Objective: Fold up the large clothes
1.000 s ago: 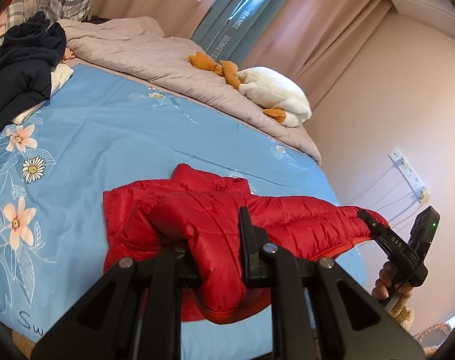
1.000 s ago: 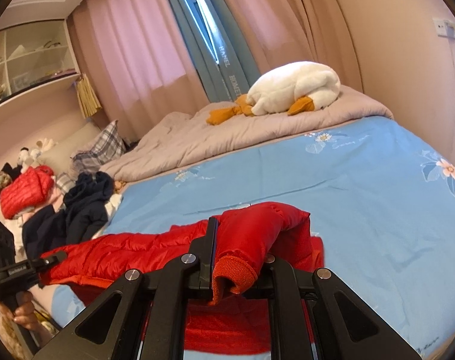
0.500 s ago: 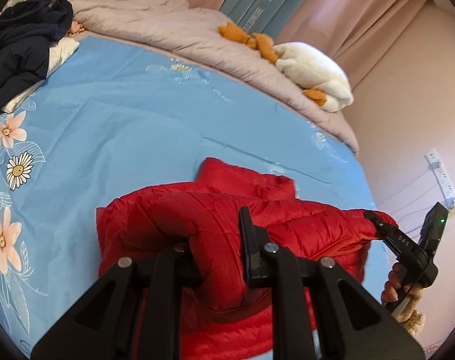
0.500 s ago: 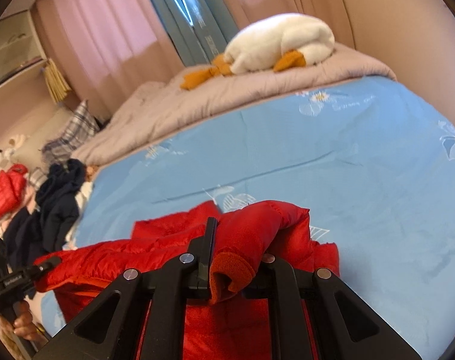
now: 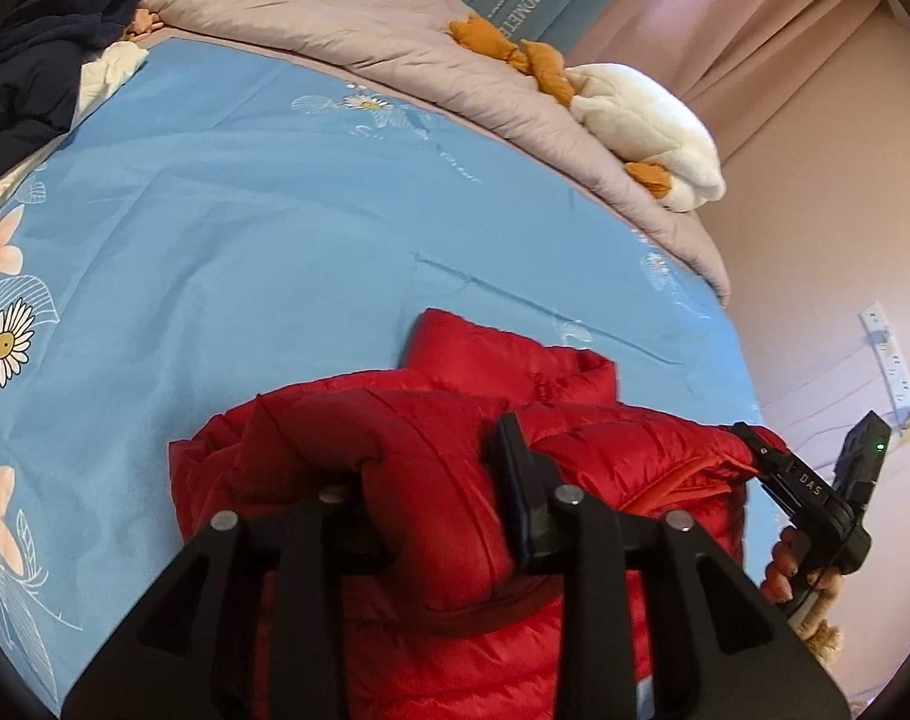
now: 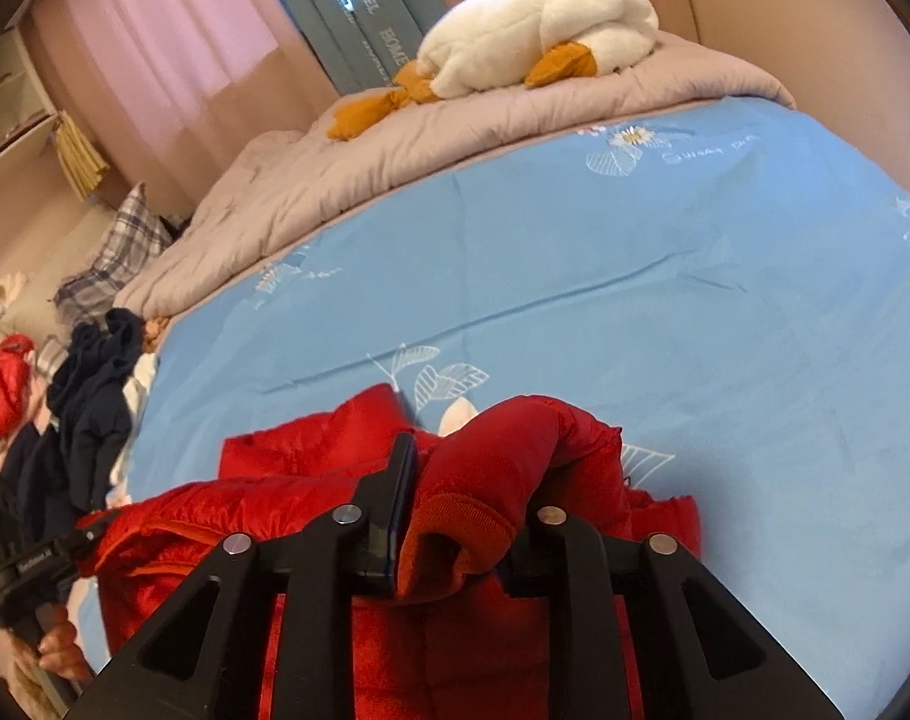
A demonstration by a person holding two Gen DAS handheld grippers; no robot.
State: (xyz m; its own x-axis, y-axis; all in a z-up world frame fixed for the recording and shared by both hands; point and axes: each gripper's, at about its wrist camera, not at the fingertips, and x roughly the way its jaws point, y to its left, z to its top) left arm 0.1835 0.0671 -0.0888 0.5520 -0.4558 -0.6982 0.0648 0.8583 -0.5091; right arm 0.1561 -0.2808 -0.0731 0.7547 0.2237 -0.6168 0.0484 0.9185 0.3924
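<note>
A red puffer jacket lies on the blue floral bedsheet near the bed's front edge. My left gripper is shut on a bunched fold of the jacket, holding it just above the rest. My right gripper is shut on a sleeve with its ribbed cuff hanging between the fingers. The right gripper also shows at the right of the left wrist view, clamped on the jacket's far end. The left gripper shows at the left of the right wrist view.
A grey quilt with a white and orange plush toy lies across the back of the bed. Dark clothes are piled at the left. A wall with a power strip is on the right.
Both grippers have moved forward over the bed and tilted down, carrying the jacket's near edge toward its far part. Their grip has not changed.
</note>
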